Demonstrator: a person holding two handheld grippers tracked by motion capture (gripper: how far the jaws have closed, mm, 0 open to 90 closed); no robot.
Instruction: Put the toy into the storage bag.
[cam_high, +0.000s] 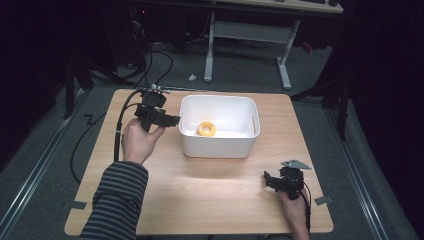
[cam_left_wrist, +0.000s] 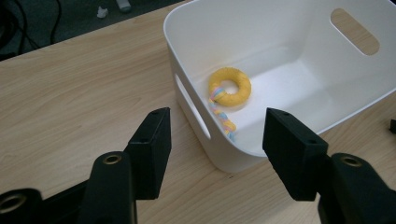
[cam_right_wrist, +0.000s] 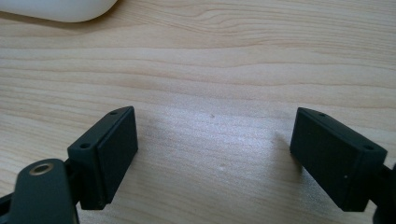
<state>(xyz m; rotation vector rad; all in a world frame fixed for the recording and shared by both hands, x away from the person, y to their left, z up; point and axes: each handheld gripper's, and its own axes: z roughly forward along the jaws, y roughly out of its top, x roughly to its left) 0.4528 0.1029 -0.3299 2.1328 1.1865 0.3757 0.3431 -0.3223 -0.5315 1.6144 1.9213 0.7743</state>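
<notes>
A yellow ring toy (cam_high: 206, 129) (cam_left_wrist: 229, 87) with a pastel braided rope tail lies on the bottom of a white plastic bin (cam_high: 219, 148) (cam_left_wrist: 280, 37) in the middle of the table. My left gripper (cam_high: 172, 120) (cam_left_wrist: 217, 144) hovers just outside the bin's left wall, open and holding nothing, its jaws pointing toward the bin. Near the table's front right my right gripper (cam_high: 267, 180) (cam_right_wrist: 215, 154) rests low over bare wood, jaws wide open and empty. A corner of the bin (cam_right_wrist: 60, 9) shows at the top left of the right gripper view.
The wooden table (cam_high: 210, 195) has bare wood in front of and beside the bin. Beyond its far edge stand a white desk frame (cam_high: 247, 35) and cables (cam_high: 150, 55) on a grey floor. A striped sleeve (cam_high: 117, 200) comes in at bottom left.
</notes>
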